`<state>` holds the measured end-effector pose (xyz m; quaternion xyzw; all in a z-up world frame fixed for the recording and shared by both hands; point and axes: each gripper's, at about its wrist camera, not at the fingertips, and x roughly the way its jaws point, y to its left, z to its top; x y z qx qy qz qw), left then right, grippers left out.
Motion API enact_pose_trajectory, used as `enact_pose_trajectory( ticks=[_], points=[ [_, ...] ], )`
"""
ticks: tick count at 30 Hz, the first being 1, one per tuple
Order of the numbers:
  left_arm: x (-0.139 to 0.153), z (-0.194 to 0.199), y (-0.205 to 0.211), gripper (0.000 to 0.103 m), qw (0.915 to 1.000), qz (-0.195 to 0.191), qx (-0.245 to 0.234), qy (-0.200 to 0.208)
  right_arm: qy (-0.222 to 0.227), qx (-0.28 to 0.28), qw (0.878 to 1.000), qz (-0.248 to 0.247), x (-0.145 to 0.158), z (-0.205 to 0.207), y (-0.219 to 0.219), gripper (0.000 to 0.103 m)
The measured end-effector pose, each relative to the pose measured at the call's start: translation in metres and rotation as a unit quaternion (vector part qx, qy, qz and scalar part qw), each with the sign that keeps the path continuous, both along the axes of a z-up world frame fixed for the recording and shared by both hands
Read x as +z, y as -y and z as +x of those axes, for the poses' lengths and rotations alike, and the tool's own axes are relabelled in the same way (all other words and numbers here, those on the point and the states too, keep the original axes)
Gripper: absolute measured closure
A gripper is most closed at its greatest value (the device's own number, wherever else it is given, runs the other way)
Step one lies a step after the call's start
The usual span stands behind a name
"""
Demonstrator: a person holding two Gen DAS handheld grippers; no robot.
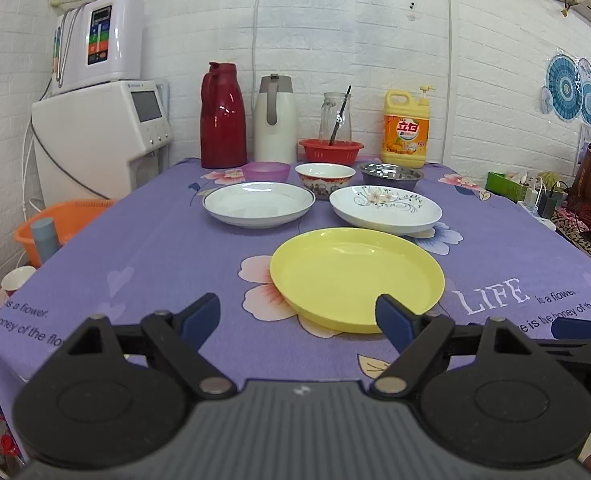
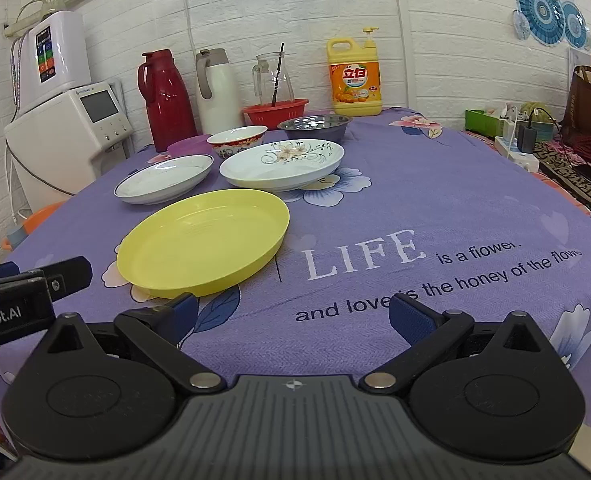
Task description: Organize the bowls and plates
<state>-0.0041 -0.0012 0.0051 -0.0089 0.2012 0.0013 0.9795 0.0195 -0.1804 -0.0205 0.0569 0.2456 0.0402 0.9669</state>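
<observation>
A yellow plate [image 1: 357, 278] [image 2: 203, 242] lies nearest on the purple tablecloth. Behind it are a plain white plate [image 1: 258, 204] [image 2: 164, 178] and a flowered white plate [image 1: 385, 209] [image 2: 282, 164]. Further back stand a purple bowl [image 1: 266, 171] [image 2: 189, 146], a red-patterned bowl [image 1: 324, 179] [image 2: 237, 140] and a steel bowl [image 1: 390, 174] [image 2: 314, 127]. My left gripper [image 1: 297, 316] is open and empty, just short of the yellow plate's near rim. My right gripper [image 2: 293, 314] is open and empty, to the right of the yellow plate.
At the back stand a red thermos [image 1: 222, 118], a white thermos [image 1: 275, 120], a glass jug [image 1: 336, 118], a red basket [image 1: 330, 150] and a yellow detergent bottle [image 1: 406, 128]. White appliances [image 1: 103, 136] and an orange basin [image 1: 61, 222] are left of the table.
</observation>
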Motion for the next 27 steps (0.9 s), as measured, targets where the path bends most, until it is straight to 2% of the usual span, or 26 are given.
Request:
enact_pose_trajectory(
  ticks=[27],
  points=[
    [-0.0027, -0.0001, -0.0005, 0.02, 1.0, -0.002, -0.001, -0.005, -0.002, 0.001, 1.0, 0.001, -0.0026, -0.0003, -0.0015, 0.0]
  ],
)
